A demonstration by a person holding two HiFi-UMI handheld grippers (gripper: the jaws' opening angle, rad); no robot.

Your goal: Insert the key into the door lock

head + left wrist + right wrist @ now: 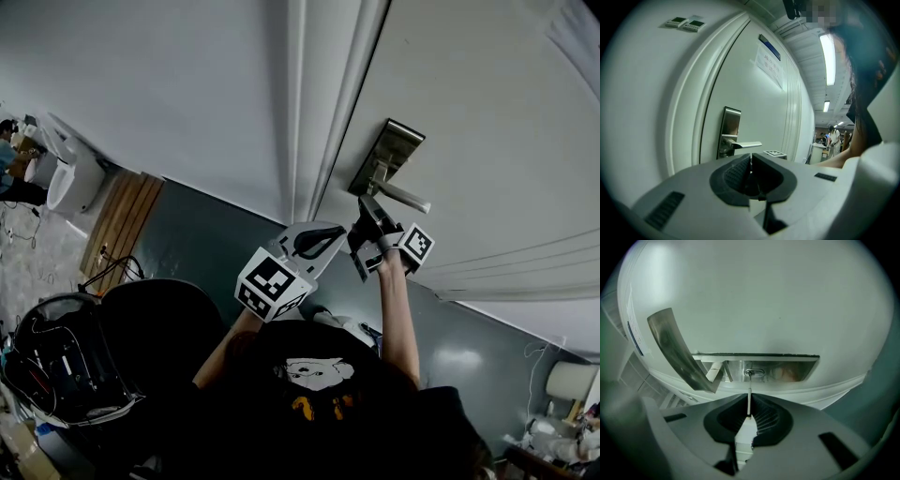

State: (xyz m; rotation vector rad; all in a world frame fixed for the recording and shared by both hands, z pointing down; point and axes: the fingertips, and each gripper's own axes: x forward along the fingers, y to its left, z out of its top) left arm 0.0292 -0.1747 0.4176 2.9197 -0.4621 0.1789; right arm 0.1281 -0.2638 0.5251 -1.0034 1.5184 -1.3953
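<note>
A white door (487, 112) carries a steel lock plate (386, 155) with a lever handle (403, 197). My right gripper (367, 225) is shut on a key just below the handle. In the right gripper view the thin key blade (749, 401) runs straight from the shut jaws of the right gripper (749, 416) to the keyhole (753, 373), with its tip at or just inside the slot. My left gripper (314, 242) hangs shut and empty to the left of the lock. In the left gripper view its tips (750, 159) point at the lock plate (730, 131) from a short way off.
The door frame (305, 112) and a white wall (150, 84) lie left of the lock. A printed notice (768, 65) is on the door, and wall controllers (686, 22) sit high on the wall. A black chair (141, 347) stands behind, lower left. People stand far down the corridor (833, 138).
</note>
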